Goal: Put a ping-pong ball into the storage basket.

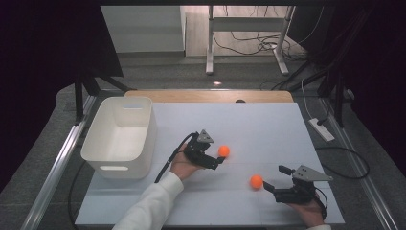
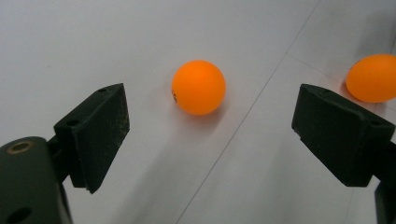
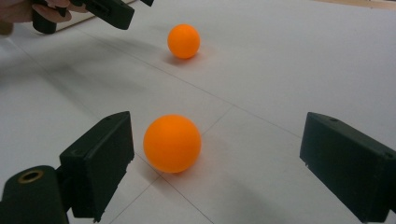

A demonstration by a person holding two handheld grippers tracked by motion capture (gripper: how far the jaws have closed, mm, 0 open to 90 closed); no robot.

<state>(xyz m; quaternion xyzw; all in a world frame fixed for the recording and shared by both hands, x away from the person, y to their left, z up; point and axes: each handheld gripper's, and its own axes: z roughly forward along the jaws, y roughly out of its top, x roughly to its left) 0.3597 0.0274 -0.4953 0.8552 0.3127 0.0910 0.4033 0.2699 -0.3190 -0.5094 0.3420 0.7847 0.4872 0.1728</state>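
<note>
Two orange balls lie on the white table top (image 1: 268,124). The farther ball (image 1: 223,151) (image 2: 199,87) (image 3: 184,41) rests just ahead of my left gripper (image 1: 216,155) (image 2: 212,135), which is open, its jaws wide apart and the ball a little beyond their tips. The nearer ball (image 1: 256,181) (image 3: 172,143) (image 2: 372,78) sits in front of my right gripper (image 1: 274,177) (image 3: 215,163), also open, with the ball just ahead of its left jaw, apart from it. Neither ball is held. The left gripper (image 3: 107,11) also shows in the right gripper view's top left.
A white plastic bin (image 1: 119,136) stands at the table's left side, with nothing visible inside it. A wooden strip (image 1: 210,96) runs along the far edge. A power strip (image 1: 321,129) lies on the floor to the right. Bare table stretches behind the balls.
</note>
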